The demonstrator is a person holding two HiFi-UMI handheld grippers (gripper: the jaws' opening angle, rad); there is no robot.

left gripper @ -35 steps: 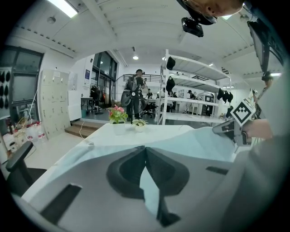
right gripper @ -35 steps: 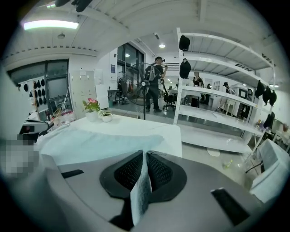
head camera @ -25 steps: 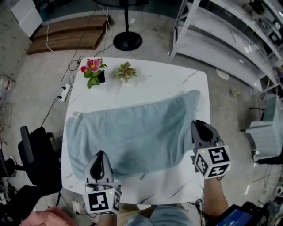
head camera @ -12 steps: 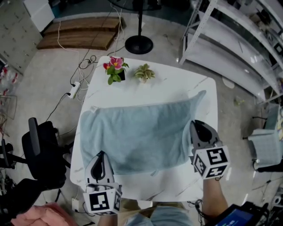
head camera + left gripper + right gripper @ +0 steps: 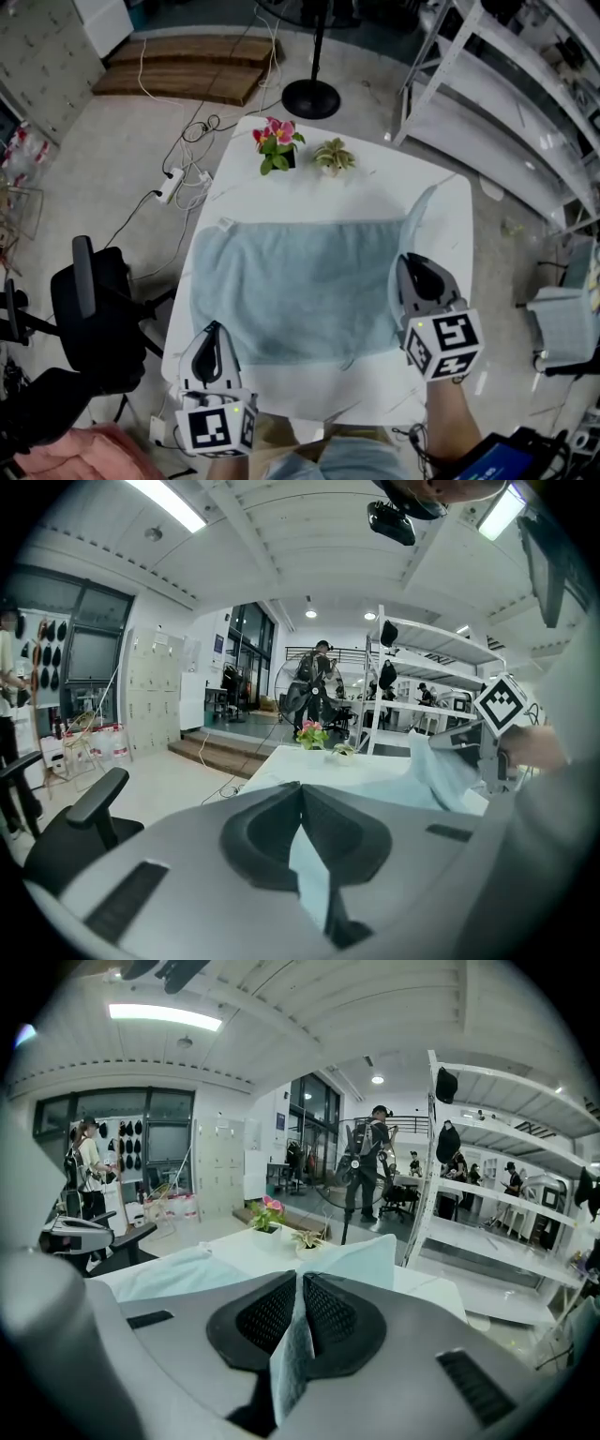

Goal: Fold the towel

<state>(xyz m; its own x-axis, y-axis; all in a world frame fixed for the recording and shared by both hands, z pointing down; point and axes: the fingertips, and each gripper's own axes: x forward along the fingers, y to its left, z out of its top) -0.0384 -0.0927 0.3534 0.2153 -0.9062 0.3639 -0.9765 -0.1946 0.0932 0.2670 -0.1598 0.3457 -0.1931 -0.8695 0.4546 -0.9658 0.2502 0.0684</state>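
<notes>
Across the middle of the white worktop (image 5: pixel 370 192) lies the pale blue-green towel (image 5: pixel 300 281), spread nearly flat with its long sides along the worktop's near and far edges. Its far right corner stands up in a peak toward the worktop's far right corner.

It looks like soft, looped terry. It is likely light and limp, prone to sagging between two holds, and neither fragile nor slippery, since the pile should cling to ribbed pads. The near corners are the sensible places to take it, pulled gently apart so the edge stays straight while it is carried over.

That is where it is held. The left gripper (image 5: pixel 212 330) has its fingers pressed fully together on a thin strip of cloth at the near left corner. The right gripper (image 5: pixel 412 264) has its fingers almost together, pinching a fold of the near right corner.

A small pale tab (image 5: pixel 225 223) sits at the towel's far left corner. It may be a care label, but any print on it is too small to read. The cubes on the grippers carry only black-and-white square patterns, with no words. No brand is legible anywhere.

A pink flowering plant (image 5: pixel 277 141) and a small green plant (image 5: pixel 335 155) stand by the worktop's far edge, clear of the towel.
</notes>
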